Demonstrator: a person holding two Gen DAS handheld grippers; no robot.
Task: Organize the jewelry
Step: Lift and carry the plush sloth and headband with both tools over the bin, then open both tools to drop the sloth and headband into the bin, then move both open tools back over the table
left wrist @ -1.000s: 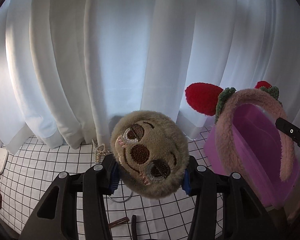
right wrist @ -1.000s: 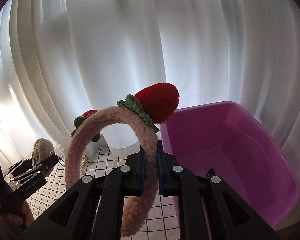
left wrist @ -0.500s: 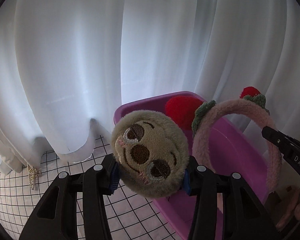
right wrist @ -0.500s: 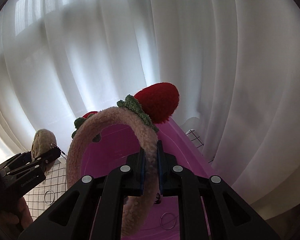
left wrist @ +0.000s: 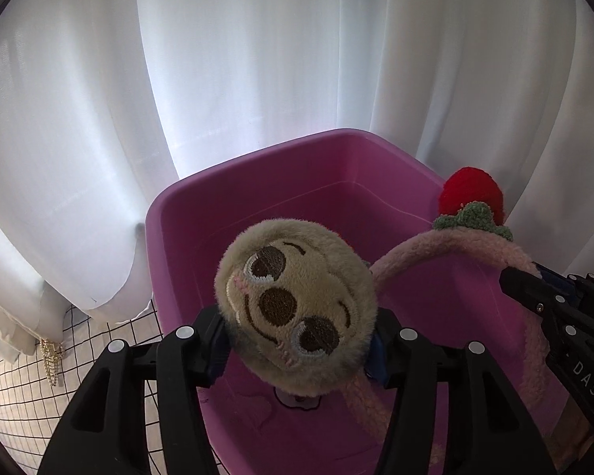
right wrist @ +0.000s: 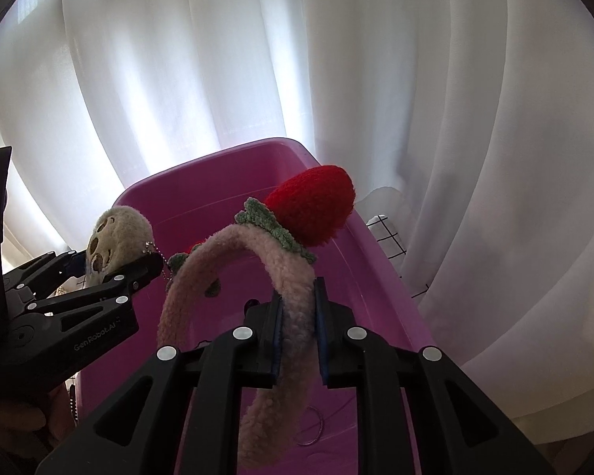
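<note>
A beige plush sloth head (left wrist: 293, 301) with a ball chain (right wrist: 158, 253) sits between the pads of my left gripper (left wrist: 297, 340). Its jaws are opening, and the pads still touch the plush. It hangs over the near left part of a purple plastic bin (left wrist: 257, 182). My right gripper (right wrist: 297, 308) holds a fluffy pink headband (right wrist: 233, 241) with red strawberries (right wrist: 313, 206) over the same bin (right wrist: 202, 170). These jaws are opening too, with the band still pinched between them. Each gripper shows in the other view: the left gripper (right wrist: 115, 261) and the right gripper (left wrist: 542, 277).
White curtains (left wrist: 257, 59) hang close behind the bin. A gridded white cloth (left wrist: 19, 396) covers the table, with a gold chain (left wrist: 51, 360) lying at the curtain's foot. A thin metal ring (right wrist: 313, 427) lies on the bin's floor.
Both grippers swung over to the purple bin and came lower, so its inside now fills the views. The right pads stand a little wider on the headband.
</note>
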